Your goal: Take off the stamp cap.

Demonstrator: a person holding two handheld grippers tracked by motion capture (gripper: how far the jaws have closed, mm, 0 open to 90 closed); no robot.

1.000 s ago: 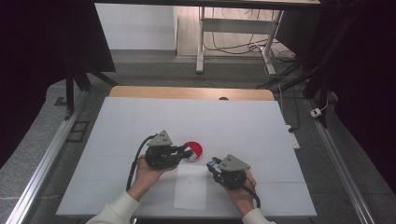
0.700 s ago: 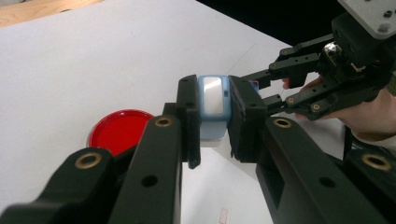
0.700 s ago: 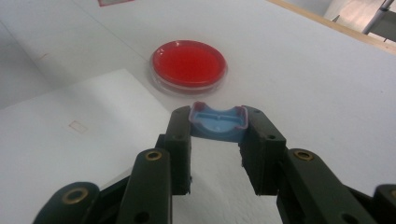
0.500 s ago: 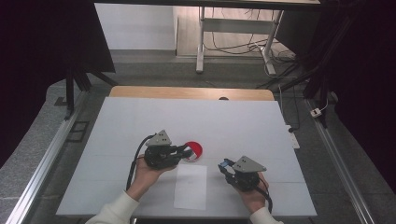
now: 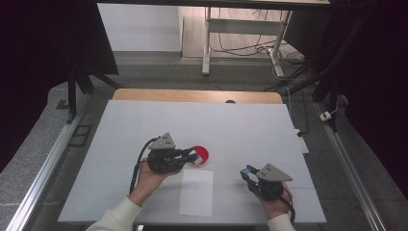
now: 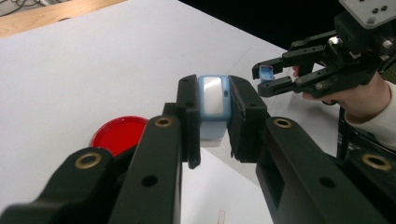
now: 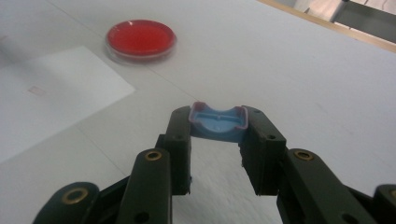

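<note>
While clamped, blue cap (image 7: pixel 218 123) between jaws

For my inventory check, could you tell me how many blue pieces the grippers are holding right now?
2: one blue piece clamped in the left gripper, one blue cap clamped in the right gripper.

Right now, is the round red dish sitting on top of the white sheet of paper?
No, the round red dish rests on the bare white table, just beyond the corner of the white sheet of paper.
</note>
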